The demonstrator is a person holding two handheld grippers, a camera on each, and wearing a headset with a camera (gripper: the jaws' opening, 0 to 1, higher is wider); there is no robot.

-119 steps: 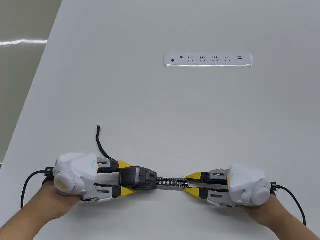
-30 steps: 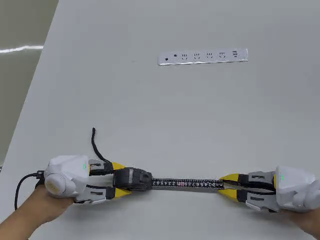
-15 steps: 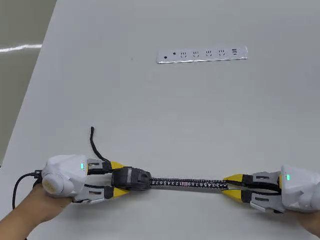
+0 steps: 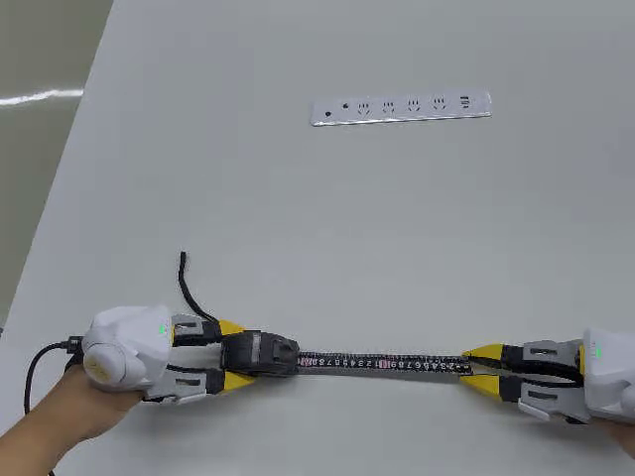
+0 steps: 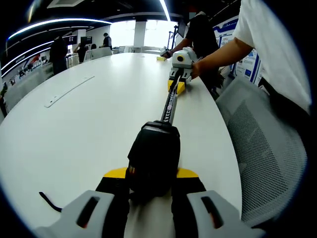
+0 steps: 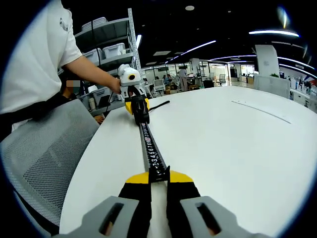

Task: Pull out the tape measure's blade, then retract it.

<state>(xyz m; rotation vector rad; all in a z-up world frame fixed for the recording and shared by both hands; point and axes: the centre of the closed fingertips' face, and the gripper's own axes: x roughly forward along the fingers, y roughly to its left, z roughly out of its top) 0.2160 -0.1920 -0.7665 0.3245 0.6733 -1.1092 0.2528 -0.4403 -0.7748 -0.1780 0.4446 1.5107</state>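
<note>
I judge that the black blocky plastic tape measure case is rigid, compact and rather weighty for its size. Its smooth sides could slip, so the best hold is across the two flat faces. My left gripper has it this way, with the yellow-tipped jaws pressed against both sides of the case, which rests on the white table near the front edge.

The narrow dark metal blade with white numerals is another matter. It looks thin and springy. I expect it to be stiff along its length, easy to kink if it is bent sideways, and pulled back by a spring inside. The end is the right place to take it. My right gripper has its jaws squeezed together on that end, well apart from the case.

The blade lies straight and low over the table between the two grippers. In the right gripper view the numerals on the blade are easy to read as it runs away toward the case. For the retraction I would guide the end back slowly, since a free blade may whip. A white power strip lies far behind, out of the way.
</note>
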